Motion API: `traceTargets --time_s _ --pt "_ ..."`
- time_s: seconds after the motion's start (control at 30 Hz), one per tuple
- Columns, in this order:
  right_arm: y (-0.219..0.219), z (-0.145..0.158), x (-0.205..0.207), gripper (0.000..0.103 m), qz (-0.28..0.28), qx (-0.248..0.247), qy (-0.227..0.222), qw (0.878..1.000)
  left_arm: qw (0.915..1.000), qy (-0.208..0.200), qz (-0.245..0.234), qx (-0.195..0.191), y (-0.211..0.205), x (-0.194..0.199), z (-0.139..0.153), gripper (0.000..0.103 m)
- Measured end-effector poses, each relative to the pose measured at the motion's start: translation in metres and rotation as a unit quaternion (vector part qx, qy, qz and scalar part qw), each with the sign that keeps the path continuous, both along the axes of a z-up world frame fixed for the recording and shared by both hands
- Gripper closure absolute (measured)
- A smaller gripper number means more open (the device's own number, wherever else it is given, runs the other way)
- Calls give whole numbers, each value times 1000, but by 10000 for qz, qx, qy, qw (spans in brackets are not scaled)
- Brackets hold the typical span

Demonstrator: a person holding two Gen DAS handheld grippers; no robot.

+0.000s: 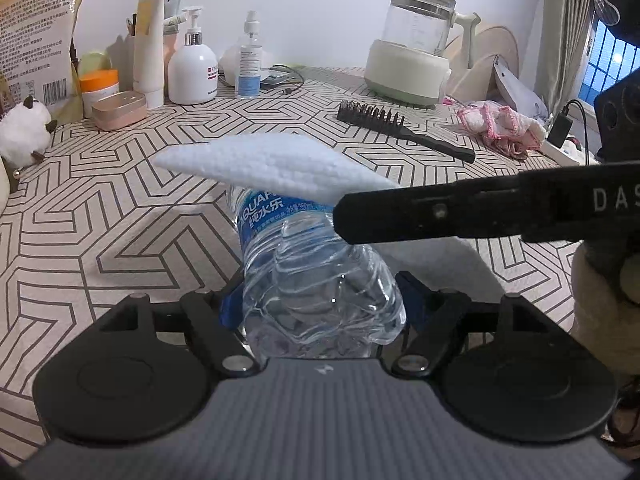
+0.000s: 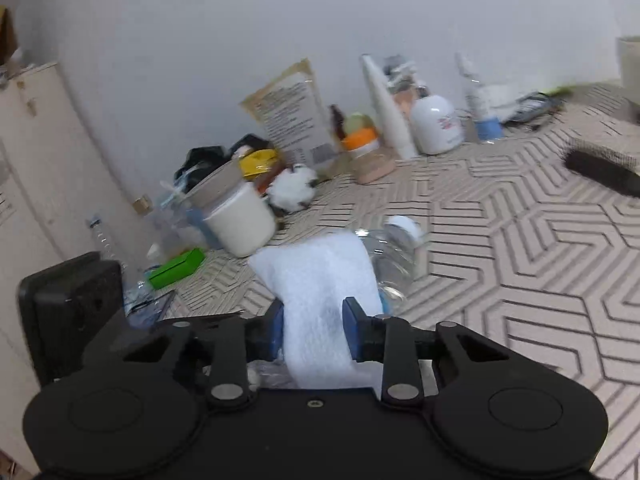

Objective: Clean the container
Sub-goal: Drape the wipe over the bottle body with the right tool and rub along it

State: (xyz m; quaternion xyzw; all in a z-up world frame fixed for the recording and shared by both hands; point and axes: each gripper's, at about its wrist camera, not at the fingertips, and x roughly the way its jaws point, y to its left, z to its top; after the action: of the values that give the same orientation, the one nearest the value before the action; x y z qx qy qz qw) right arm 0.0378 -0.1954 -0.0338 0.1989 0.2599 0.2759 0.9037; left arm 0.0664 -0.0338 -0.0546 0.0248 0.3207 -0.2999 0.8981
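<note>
Left tongs (image 1: 320, 300): clenched on the base of the bottle (image 1: 316, 280), so it stays fixed, lying with its neck pointing away from me.
Bottle: clear plastic, blue label, held just over the table (image 1: 120, 240); the label part is under the cloth (image 1: 272, 164). In the right view the cap end (image 2: 402, 226) shows past the cloth, white I think, but it is blurred.
Right tongs (image 2: 314, 330): grasping the folded white cloth between the blue pads (image 2: 352, 320); they come in from the right side, across the bottle.
Cloth: it rests on top of the bottle near the label, I judge to wipe the outside while my other hand keeps the bottle steady.
Table beyond: a black brush (image 1: 404, 130) and a pink rag (image 1: 500, 124) lie well apart from my work.
Far edge: a kettle (image 1: 416, 48), a pump bottle (image 1: 193, 68) and a spray bottle (image 1: 249, 60) stand by the wall, out of the way.
</note>
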Motion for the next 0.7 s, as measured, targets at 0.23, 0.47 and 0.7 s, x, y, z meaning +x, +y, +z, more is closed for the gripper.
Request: traceTargets --time_s 0.23,0.47,0.7 --pt "6 3 3 69 -148 -129 -84 9998 10000 -10 45 -44 2 0 0 32" --pt "11 8 6 68 -88 -88 -69 9999 10000 -6 50 -50 3 1 0 32" --pt "8 13 4 65 353 192 96 9991 10000 -9 55 -52 4 -1 0 32"
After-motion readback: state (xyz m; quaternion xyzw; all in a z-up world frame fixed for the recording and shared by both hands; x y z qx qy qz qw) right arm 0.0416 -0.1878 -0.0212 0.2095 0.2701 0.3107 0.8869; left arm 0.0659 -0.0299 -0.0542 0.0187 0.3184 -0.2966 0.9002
